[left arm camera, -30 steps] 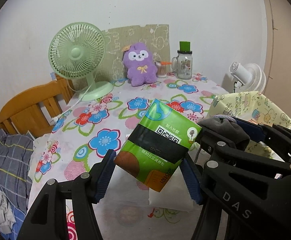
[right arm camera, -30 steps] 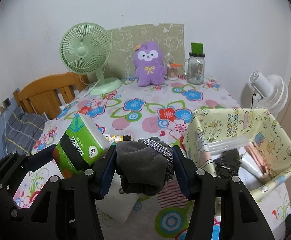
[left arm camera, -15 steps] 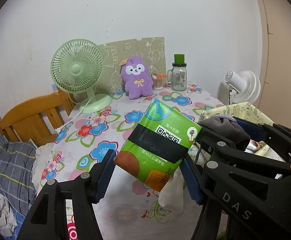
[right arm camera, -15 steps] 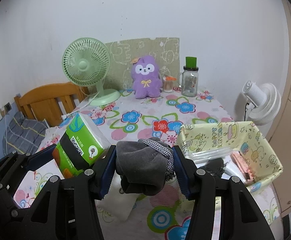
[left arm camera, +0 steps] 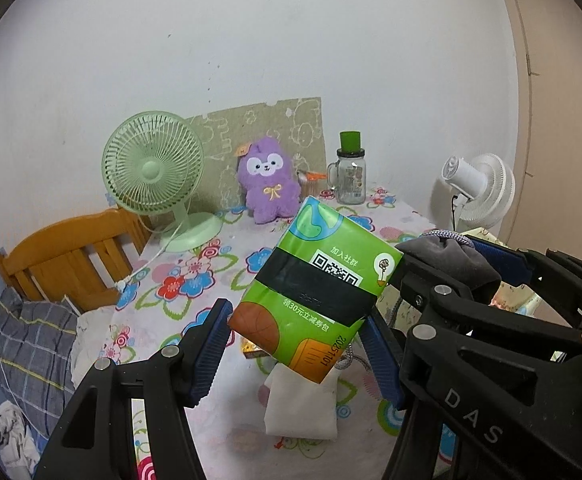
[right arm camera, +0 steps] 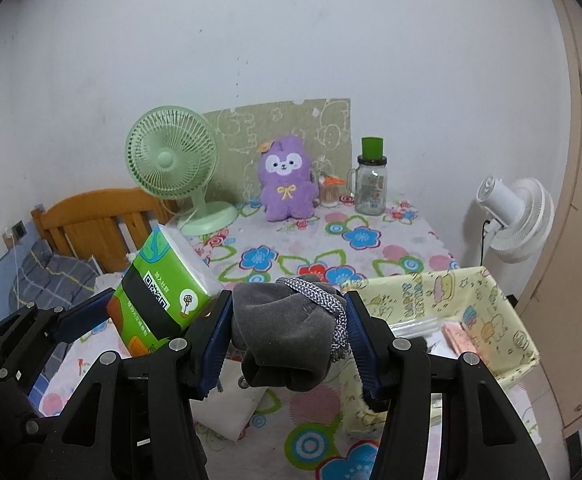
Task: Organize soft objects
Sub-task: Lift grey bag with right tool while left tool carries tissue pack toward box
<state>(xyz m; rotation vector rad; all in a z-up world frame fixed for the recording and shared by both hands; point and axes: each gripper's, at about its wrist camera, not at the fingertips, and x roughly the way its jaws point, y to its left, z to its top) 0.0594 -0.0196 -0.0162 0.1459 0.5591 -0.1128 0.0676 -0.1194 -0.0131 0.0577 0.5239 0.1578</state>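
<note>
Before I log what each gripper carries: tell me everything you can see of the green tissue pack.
The green tissue pack is a soft plastic-wrapped block, bright green with a black band, a QR code, white print, an orange-brown lower corner and a blue-green globe on top. White tissue shows through one clear side. It is tilted, lifted clear of the floral tablecloth, pinched between the blue pads of the left gripper. Nothing else visibly touches it.
</note>
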